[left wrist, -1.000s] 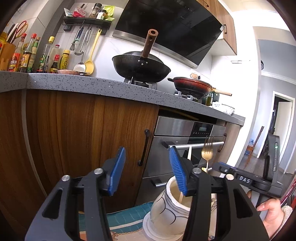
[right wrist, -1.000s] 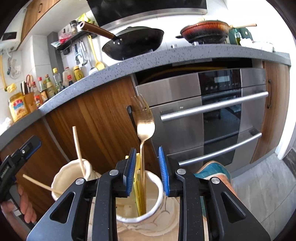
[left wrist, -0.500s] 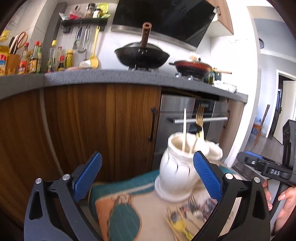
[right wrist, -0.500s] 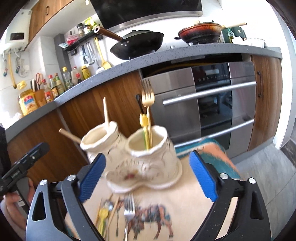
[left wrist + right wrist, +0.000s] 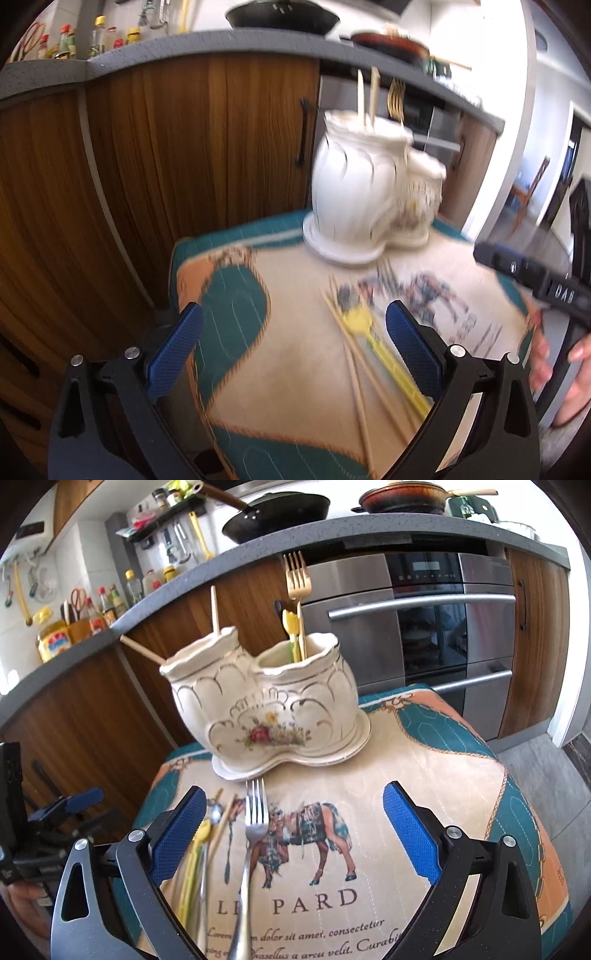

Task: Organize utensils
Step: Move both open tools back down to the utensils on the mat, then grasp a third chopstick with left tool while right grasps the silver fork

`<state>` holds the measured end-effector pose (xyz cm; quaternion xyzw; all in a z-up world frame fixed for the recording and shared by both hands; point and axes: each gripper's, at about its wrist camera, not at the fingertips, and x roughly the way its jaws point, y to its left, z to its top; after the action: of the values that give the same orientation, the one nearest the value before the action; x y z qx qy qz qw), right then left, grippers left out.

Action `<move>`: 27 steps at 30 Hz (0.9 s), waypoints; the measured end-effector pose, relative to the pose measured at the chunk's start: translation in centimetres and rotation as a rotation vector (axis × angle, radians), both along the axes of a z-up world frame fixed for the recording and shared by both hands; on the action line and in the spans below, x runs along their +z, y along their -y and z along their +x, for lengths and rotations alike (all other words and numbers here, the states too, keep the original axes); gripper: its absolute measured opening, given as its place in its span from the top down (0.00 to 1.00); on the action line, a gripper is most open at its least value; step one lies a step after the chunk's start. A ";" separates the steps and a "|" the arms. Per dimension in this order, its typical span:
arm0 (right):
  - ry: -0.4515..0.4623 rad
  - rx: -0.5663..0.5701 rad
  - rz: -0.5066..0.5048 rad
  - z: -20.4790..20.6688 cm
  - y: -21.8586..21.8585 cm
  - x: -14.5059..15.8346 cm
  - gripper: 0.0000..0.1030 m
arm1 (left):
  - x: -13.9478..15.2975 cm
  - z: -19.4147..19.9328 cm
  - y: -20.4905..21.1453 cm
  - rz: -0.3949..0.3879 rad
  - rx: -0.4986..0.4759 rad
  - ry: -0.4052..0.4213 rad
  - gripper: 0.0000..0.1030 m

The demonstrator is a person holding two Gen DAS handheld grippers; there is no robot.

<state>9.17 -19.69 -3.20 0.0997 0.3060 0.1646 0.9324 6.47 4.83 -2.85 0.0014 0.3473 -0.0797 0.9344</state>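
Ahead of the right gripper (image 5: 291, 829), one two-pot holder (image 5: 266, 705) is standing, holding two chopsticks (image 5: 214, 605) and one gold fork (image 5: 297, 578); one silver fork (image 5: 255, 819) is lying nearer.

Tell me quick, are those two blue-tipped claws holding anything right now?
Left gripper: open, holding nothing, above the chopsticks.
Right gripper: open, holding nothing, above the silver fork.

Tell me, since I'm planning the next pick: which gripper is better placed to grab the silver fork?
Probably the right gripper: it is open, and the silver fork lies on the cloth between its fingers. The left gripper frames chopsticks instead.
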 end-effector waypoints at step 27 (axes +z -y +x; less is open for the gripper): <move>-0.003 0.029 0.046 -0.1 1.1 -0.2 0.07 | -4.5 0.3 5.1 0.171 -0.137 -0.306 0.74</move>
<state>9.05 -20.80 -3.39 0.1171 0.3046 0.1852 0.9269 6.76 -0.27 -7.40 0.0924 0.4899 -0.1128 0.8595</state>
